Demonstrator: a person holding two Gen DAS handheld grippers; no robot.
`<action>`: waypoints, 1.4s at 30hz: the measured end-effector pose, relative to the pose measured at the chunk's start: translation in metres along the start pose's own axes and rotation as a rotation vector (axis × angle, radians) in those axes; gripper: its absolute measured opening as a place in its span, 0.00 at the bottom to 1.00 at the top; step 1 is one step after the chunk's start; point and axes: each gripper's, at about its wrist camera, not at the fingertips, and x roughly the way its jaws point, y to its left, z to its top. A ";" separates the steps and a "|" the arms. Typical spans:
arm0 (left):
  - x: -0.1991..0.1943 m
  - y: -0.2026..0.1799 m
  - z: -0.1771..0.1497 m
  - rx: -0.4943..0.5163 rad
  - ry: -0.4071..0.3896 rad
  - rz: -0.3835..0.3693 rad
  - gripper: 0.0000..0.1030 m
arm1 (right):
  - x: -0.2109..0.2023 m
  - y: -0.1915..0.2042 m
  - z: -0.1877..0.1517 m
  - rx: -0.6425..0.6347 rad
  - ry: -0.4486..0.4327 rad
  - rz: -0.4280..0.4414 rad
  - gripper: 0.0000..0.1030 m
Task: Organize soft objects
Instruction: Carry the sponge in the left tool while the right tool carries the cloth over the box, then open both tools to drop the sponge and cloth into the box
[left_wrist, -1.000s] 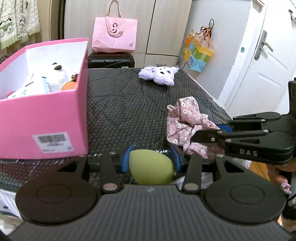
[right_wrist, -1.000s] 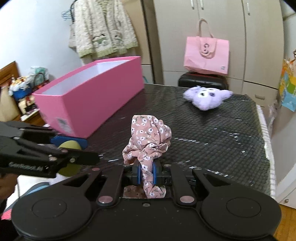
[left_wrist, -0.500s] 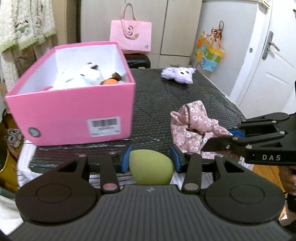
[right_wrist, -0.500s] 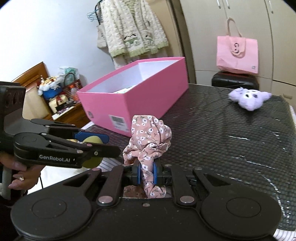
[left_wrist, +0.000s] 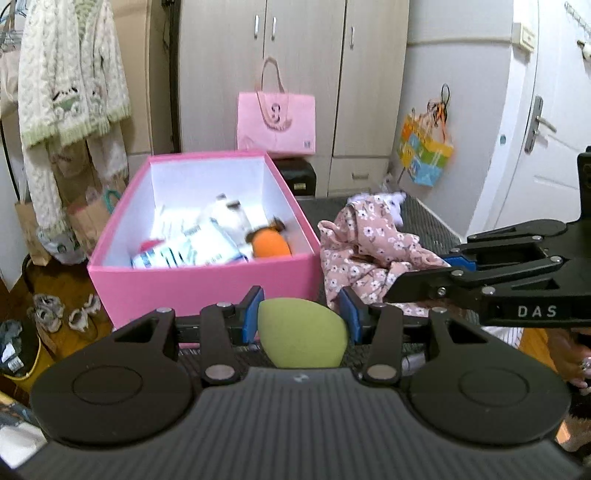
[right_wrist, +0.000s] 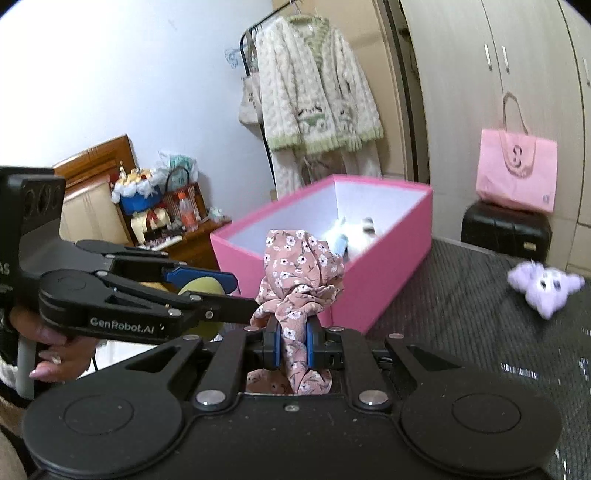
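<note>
Left gripper (left_wrist: 302, 320) is clenching a green makeup sponge (left_wrist: 302, 334); right gripper (right_wrist: 292, 341) is pinching a floral cloth (right_wrist: 301, 291). The pink box (left_wrist: 207, 284), lengthwise away, is lying just ahead, nearer the left.

Green sponge (left_wrist: 303, 334): egg-shaped, clamped between left gripper (left_wrist: 302, 317) pads.
Floral cloth (right_wrist: 301, 280): pink, bunched, pinched in right gripper (right_wrist: 294, 341).
Pink box (left_wrist: 207, 284): open, holding soft toys.
Purple plush (right_wrist: 545, 290): lying on worktop (right_wrist: 461, 295).
</note>
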 end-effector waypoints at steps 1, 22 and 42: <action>0.000 0.004 0.002 -0.004 -0.006 0.001 0.43 | 0.002 0.001 0.004 0.005 -0.012 -0.005 0.15; 0.062 0.081 0.063 -0.085 -0.106 0.071 0.43 | 0.104 -0.015 0.070 0.001 -0.053 -0.170 0.15; 0.127 0.107 0.090 -0.082 0.015 0.175 0.69 | 0.168 -0.040 0.091 -0.068 0.053 -0.283 0.51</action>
